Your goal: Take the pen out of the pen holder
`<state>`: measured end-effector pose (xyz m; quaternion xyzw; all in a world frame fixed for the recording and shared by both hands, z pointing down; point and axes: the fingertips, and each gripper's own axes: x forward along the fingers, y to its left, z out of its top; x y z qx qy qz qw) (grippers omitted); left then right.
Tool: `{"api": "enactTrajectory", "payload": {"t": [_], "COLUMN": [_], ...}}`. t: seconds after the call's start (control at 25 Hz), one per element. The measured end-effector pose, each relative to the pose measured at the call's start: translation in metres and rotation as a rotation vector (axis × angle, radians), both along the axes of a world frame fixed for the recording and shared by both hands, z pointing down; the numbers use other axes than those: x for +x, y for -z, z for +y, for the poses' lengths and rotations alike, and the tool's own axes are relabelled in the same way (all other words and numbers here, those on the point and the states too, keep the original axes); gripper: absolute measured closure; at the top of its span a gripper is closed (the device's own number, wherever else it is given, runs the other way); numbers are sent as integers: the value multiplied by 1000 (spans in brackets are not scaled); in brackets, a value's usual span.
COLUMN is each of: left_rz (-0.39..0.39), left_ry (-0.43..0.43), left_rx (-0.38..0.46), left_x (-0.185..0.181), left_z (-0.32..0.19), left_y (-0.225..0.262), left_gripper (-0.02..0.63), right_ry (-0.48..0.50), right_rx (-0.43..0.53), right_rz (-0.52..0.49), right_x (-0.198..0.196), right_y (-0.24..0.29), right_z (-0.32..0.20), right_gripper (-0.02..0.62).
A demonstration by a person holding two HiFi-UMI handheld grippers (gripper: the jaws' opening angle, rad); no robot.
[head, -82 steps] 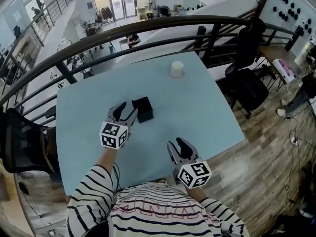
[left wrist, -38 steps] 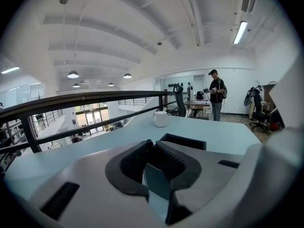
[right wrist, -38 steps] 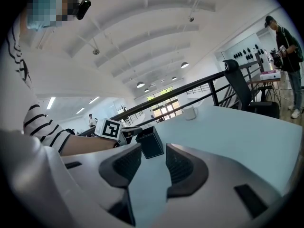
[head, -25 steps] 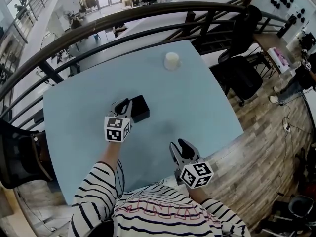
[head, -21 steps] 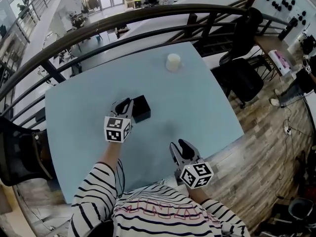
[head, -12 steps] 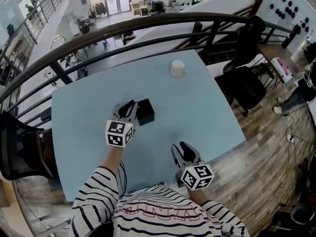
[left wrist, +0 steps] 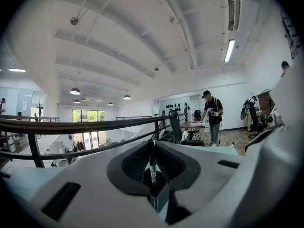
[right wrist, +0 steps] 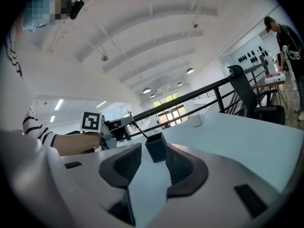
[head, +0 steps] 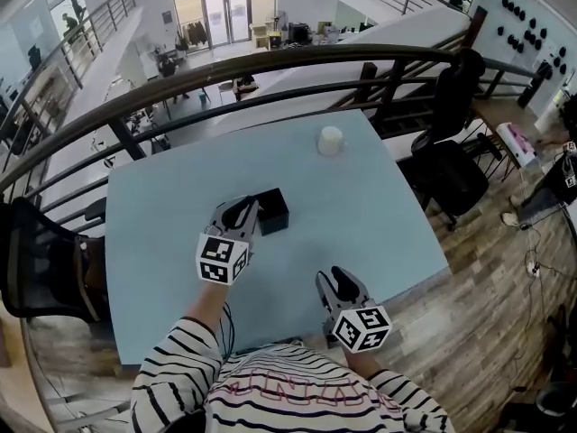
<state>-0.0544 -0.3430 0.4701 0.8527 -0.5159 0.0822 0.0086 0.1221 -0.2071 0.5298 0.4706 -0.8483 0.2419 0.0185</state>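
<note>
Your left gripper (head: 243, 209) is clenched on a slim black pen (left wrist: 152, 161) w/ a pale band low on its barrel, just above the black square pen holder (head: 272, 211), mid-table. The right gripper view shows the pen slanting to the holder's rim; the head view hides it. Your right gripper (head: 336, 280) is empty, jaws apart.

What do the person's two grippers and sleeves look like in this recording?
The left gripper and the right gripper are alike: pale grey bodies with curved jaws lined with dark, ribbed pads. Each carries a white cube printed with black square markers. The sleeves are long, white with black stripes.
</note>
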Motion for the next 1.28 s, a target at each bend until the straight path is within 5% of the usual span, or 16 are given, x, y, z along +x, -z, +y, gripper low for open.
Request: {"api": "enactTrajectory", "payload": {"t": [0.4, 1.28], "left_rz": [6, 46], "left_ry": [-2, 9], "left_rx": [14, -106], "left_x": [-4, 23], "left_z": [61, 176], "left_y": [11, -29], "left_gripper": [545, 545], "right_ry": [27, 75], "right_rx": [13, 12], "right_rz": [16, 52], "right_x": [-2, 6], "right_y": [3, -7], "right_z": [21, 64], "right_gripper": [439, 526]}}
